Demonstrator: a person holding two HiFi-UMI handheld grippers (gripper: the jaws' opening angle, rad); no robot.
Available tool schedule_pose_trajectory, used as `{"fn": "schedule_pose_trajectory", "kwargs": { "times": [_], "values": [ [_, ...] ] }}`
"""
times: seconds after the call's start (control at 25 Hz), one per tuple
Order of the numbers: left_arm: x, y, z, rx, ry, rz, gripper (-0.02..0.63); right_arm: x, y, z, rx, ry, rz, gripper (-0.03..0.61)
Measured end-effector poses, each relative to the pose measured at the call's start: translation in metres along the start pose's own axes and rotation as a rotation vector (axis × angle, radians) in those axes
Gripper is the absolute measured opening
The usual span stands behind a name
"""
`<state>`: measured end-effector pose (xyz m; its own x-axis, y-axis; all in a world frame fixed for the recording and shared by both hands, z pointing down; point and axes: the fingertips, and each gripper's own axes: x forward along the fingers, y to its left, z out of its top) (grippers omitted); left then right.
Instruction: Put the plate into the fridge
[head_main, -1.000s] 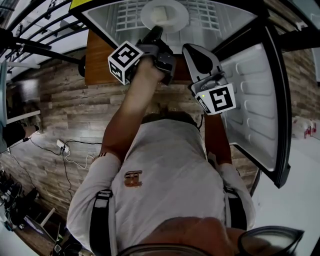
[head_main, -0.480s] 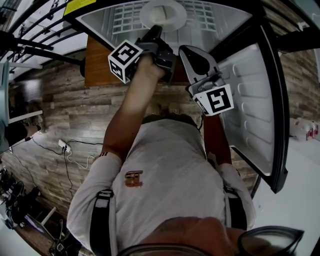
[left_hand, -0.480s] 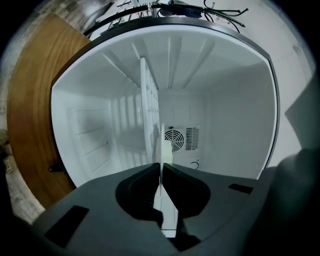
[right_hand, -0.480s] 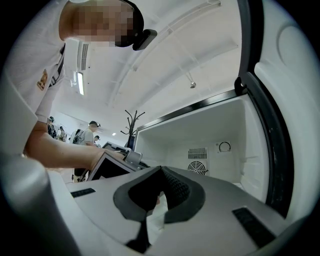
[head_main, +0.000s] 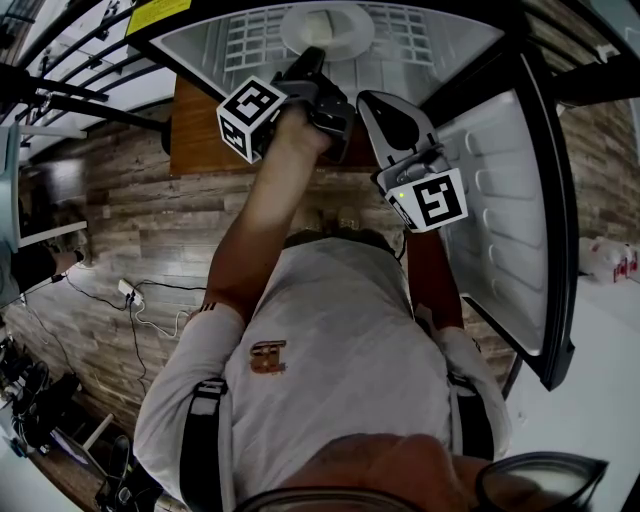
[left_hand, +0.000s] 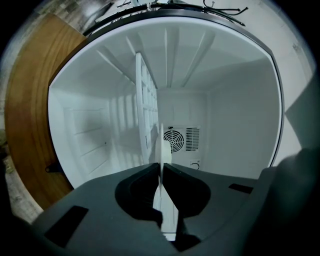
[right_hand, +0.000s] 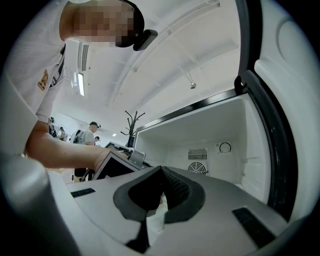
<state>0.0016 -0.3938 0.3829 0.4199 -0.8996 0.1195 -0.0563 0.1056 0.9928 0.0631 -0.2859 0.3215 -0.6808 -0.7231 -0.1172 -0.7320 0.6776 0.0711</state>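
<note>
The white plate (head_main: 325, 28) hangs level over the fridge's white wire shelf (head_main: 420, 25), inside the open compartment. My left gripper (head_main: 313, 55), black with a marker cube, is shut on the plate's near rim. In the left gripper view the plate (left_hand: 163, 150) shows edge-on, pinched between the dark jaws of the left gripper (left_hand: 161, 167), with the shelf (left_hand: 145, 115) just beside it. My right gripper (head_main: 378, 100), white, stays outside the fridge's front, by the door. Seen through its own camera, the right gripper (right_hand: 161, 172) has its jaw tips together.
The fridge door (head_main: 520, 200) stands open at the right, with moulded white shelves on its inner side. A fan grille (left_hand: 174, 140) sits on the fridge's back wall. A brown wooden panel (head_main: 195, 120) flanks the fridge on the left. People stand far off in the room (right_hand: 90, 132).
The left gripper and the plate have edged slightly deeper into the fridge. The right gripper has drifted a little to the left.
</note>
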Motion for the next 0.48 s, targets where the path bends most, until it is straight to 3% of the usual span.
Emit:
{"fn": "schedule_pose_trajectory", "kwargs": {
  "times": [0.48],
  "values": [
    [0.0012,-0.0063,0.0007,0.036,0.011,0.026,0.029,0.0028,-0.0030,-0.0016,0.007,-0.010,0.002,0.032]
  ]
}}
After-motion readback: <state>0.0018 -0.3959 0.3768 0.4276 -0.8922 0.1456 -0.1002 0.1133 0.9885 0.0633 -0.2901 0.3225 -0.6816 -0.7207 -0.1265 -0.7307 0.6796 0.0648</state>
